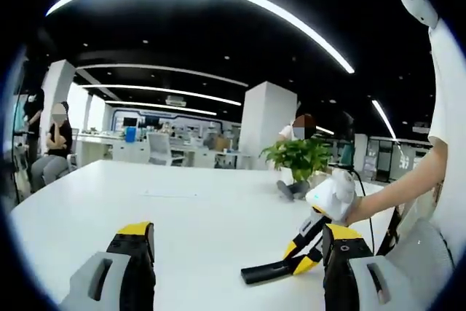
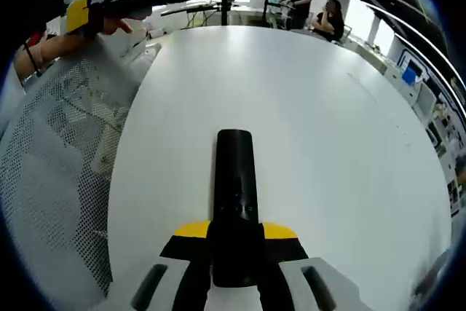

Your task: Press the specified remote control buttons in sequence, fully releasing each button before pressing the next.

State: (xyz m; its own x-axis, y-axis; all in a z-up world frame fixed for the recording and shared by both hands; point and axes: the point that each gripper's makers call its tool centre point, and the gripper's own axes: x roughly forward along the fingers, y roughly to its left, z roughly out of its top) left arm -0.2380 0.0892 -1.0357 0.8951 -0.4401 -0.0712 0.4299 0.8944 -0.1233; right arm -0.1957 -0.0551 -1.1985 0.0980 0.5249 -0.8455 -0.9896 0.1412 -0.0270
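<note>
A black remote (image 2: 234, 180) points forward over the white table (image 2: 328, 121), with my right gripper (image 2: 234, 234) shut on its near end. From the left gripper view, the same remote (image 1: 266, 273) sticks out leftward, low over the table (image 1: 182, 194), from the right gripper (image 1: 309, 249), which a hand holds. My left gripper (image 1: 239, 234) is open, its yellow-tipped jaws far apart with nothing between them, raised above the table. It shows at the top left of the right gripper view as the left gripper (image 2: 138, 1), off to the side of the remote.
A potted green plant (image 1: 298, 154) stands at the table's far side. A white mesh chair back (image 2: 58, 151) is beside the table's near edge. A person (image 1: 51, 143) sits at the far left, others (image 2: 320, 12) beyond the table's far end.
</note>
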